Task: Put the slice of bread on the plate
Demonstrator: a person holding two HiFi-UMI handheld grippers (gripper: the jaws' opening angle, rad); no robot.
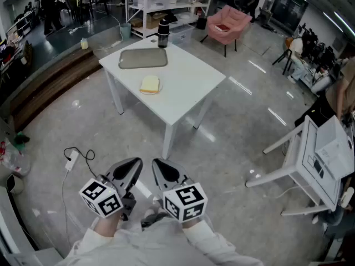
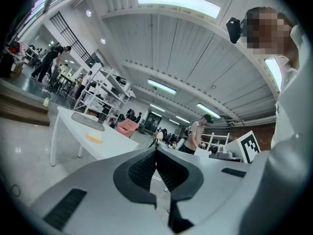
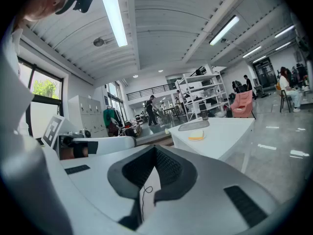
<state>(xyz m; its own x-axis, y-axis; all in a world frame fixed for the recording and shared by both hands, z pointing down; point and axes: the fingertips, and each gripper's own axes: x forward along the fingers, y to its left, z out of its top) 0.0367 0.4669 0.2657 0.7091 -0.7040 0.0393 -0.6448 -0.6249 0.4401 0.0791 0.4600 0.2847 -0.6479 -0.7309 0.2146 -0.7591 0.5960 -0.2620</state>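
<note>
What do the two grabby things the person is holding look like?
The left tool and the right tool are grey pointed shells with black ribbed pads inside. Each carries a white cube printed with black square markers. The person wears pale long sleeves.

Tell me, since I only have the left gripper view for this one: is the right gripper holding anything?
Observer: No. The right gripper view shows the right gripper shut, with nothing between its jaws.
Operator: Where do the two grippers sit relative to the table?
Observer: From the head view, the left gripper and the right gripper are side by side over the floor, short of the white table.
Operator: My angle is too low to judge: does the bread touch the tray?
Observer: No. From above, the bread slice lies on bare tabletop, apart from the grey tray, on the side nearer the person.
</note>
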